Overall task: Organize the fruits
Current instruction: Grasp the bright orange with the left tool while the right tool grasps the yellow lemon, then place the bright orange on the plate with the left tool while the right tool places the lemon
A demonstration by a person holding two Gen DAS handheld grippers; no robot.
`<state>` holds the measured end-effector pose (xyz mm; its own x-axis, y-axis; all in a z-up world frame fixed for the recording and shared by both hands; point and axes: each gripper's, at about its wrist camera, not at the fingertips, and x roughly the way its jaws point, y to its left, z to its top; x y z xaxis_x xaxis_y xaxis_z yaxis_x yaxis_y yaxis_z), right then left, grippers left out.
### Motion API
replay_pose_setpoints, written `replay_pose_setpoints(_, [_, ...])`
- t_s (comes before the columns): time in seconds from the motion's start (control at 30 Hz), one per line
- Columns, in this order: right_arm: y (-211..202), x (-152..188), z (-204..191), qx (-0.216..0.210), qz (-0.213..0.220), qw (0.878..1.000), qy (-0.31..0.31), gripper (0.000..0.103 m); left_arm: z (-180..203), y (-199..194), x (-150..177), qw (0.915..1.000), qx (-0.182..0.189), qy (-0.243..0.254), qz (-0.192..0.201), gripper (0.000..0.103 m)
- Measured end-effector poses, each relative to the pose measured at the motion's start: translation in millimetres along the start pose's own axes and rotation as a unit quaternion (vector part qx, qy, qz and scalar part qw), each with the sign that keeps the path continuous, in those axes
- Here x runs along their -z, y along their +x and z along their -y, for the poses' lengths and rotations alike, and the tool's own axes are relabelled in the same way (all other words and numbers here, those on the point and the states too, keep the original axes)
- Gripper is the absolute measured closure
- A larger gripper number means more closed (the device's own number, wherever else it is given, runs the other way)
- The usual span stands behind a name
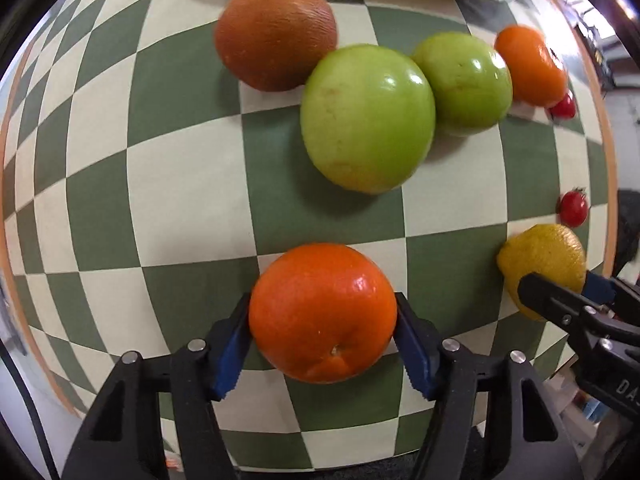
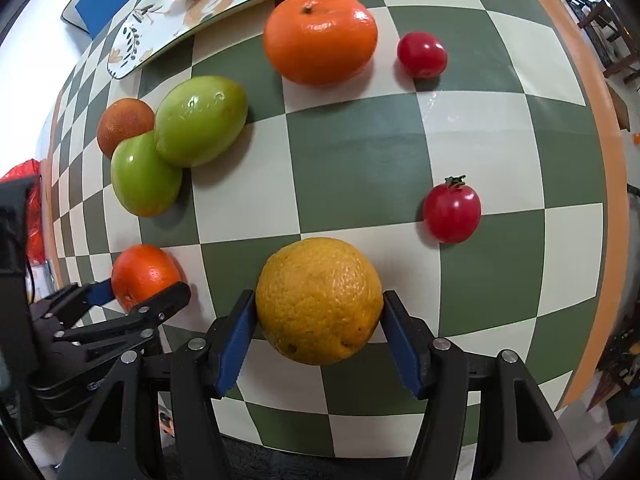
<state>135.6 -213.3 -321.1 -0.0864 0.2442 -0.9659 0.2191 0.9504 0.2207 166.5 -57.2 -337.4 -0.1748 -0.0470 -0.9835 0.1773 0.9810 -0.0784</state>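
Grip confirmed on both sides: left gripper point(image 1: 323, 334) clamps the glossy round orange point(image 1: 322, 313) at the near edge of the green-and-cream checkered table point(image 1: 188, 200); right gripper point(image 2: 318, 334) clamps the dimpled yellow citrus point(image 2: 319, 300) beside it. Recommend lifting straight, keeping pads point(image 2: 236, 336) square, then carrying to the floral tray point(image 2: 172, 28).

2 green apples point(image 2: 200, 120), 2 tomatoes point(image 2: 452, 210), 2 lemons point(image 2: 318, 300), 3 oranges point(image 2: 320, 38)
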Motion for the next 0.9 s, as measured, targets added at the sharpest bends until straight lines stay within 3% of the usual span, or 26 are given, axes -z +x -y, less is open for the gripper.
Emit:
replay_pose_setpoints(0.23, [-1.8, -3.0, -0.8, 0.013, 0.003, 1.0, -0.014, 0.038, -6.0, 1.4, 12.3, 0.9998, -0.013, 0.001, 0.013, 0.04])
replay_pose_setpoints(0.63, [19.6, -8.9, -23.6, 0.027, -0.005, 0.999, -0.034, 0.039, -13.0, -14.2, -5.5, 0.9999, -0.007, -0.005, 0.008, 0.04])
replay_pose_setpoints(0.77, [14.5, -9.5, -29.6, 0.011, -0.003, 0.999, -0.036, 0.039, -16.1, -36.2, -14.8, 0.9998, 0.009, -0.006, 0.019, 0.04])
replay_pose_setpoints(0.9, [-18.2, -22.5, -39.6, -0.007, 0.036, 0.999, -0.038, 0.039, -24.0, -92.5, -40.1, 0.997, 0.044, -0.017, 0.061, 0.04])
